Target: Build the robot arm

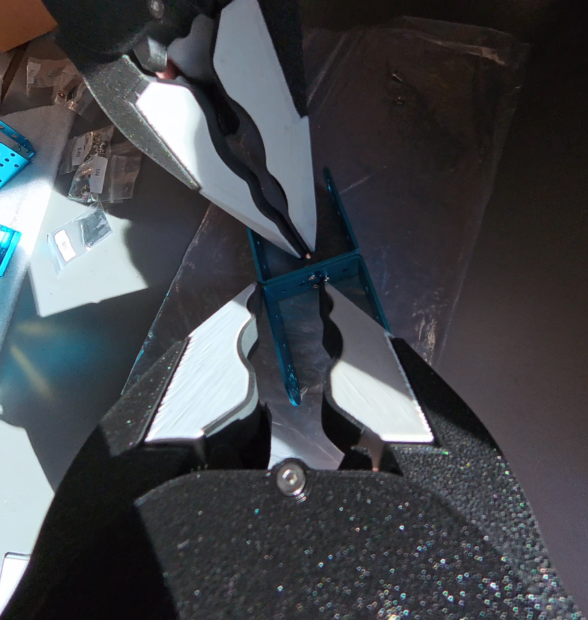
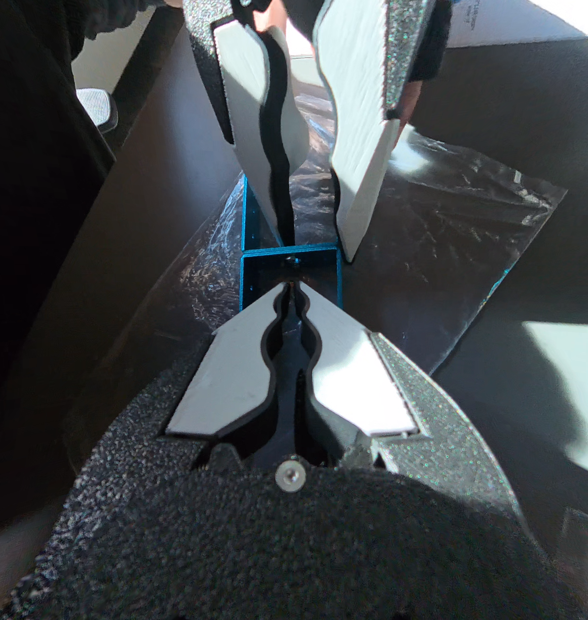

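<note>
Left gripper: the left gripper [image 1: 291, 288], with white fingers on a black speckled body, is standing spread wide, its fingers straddling the near half of the blue perforated metal bracket assembly [image 1: 311, 278]; whether the pads are touching the metal I cannot tell.
Right gripper: the right gripper [image 2: 292, 284] is coming in from the far side in the left wrist view, its fingers pressed nearly together and pinching a tiny pale part [image 1: 306, 255] at the tips, just beside the bracket's cross plate.
Bracket: it is lying on a clear plastic sheet [image 1: 420, 167] over the dark tabletop [image 1: 537, 302], with small screws [image 1: 314, 280] sitting in the cross plate.
Far left: loose blue perforated plates [image 1: 4, 164] and small clear labelled bags [image 1: 91, 174] are lying in sunlight.
</note>
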Available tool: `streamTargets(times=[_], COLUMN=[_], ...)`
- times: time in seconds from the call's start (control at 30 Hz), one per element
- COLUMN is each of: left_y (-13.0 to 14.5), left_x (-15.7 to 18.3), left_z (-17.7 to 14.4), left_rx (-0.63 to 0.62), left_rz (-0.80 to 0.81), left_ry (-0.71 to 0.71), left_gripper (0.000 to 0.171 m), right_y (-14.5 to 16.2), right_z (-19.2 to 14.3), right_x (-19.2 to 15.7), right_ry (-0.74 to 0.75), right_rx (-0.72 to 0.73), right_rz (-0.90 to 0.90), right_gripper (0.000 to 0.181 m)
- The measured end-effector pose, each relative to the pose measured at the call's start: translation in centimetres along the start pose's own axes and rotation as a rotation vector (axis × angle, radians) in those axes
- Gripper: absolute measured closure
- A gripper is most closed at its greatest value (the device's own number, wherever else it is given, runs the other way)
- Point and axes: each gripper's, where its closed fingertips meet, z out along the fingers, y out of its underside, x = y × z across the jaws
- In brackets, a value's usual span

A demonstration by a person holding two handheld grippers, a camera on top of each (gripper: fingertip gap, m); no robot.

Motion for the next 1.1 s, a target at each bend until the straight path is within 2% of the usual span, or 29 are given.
streamTargets(times=[0.2, 0.3, 0.5, 0.63, 1.1], left_y=[0.08, 0.17, 0.28, 0.28, -0.22], left_x=[-0.20, -0.38, -0.22, -0.17, 0.08], left_z=[0.14, 0.09, 0.18, 0.23, 0.13], left_rx=[-0.024, -0.042, -0.041, -0.031, 0.019], left_rz=[-0.028, -0.033, -0.025, -0.040, -0.136], left_ry=[-0.007, -0.024, -0.023, -0.009, 0.075], left_gripper=[0.138, 0.138, 0.135, 0.132, 0.138], right_y=[-0.16, 0.13, 0.41, -0.14, -0.51], right_z=[0.16, -0.20, 0.25, 0.35, 0.26], right_x=[-0.09, 0.37, -0.16, -0.46, -0.25], right_ry=[-0.043, 0.011, -0.015, -0.039, -0.082], right_rx=[0.034, 0.037, 0.084, 0.126, 0.187], right_rz=[0.296, 0.383, 0.558, 0.596, 0.651], right_gripper=[0.180, 0.180, 0.181, 0.180, 0.181])
